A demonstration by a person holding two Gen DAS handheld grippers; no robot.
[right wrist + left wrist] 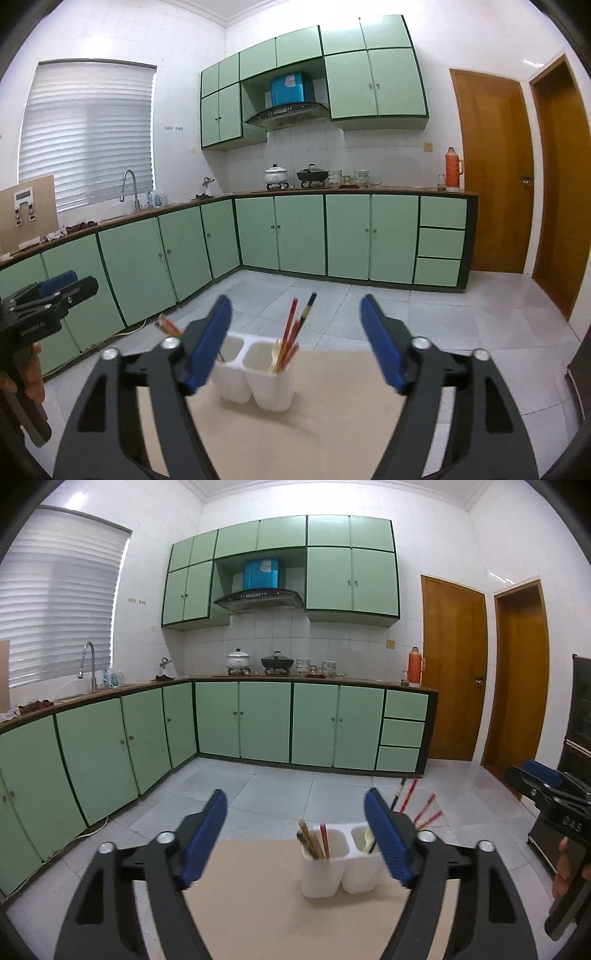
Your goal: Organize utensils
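Observation:
A white two-compartment utensil holder point(325, 867) point(258, 376) stands on the beige table point(277, 904) point(325, 424). Wooden chopsticks point(312, 843) lean in one compartment. Red chopsticks point(291, 332) point(424, 812) and a pale yellowish utensil point(369, 840) stand in the other. My left gripper point(295, 805) is open just short of the holder, with nothing between its blue pads. My right gripper point(295, 317) is open too, facing the holder from the other side, empty. Each gripper shows at the edge of the other's view: the right gripper point(543, 779) and the left gripper point(55, 286), each held by a hand.
Green base cabinets point(258, 720) run along the far wall and the left wall under a dark counter with a sink tap point(88, 661), two pots point(277, 662) and an orange thermos point(415, 666). Wooden doors point(454, 664) stand at the right. Grey tiled floor lies beyond the table's far edge.

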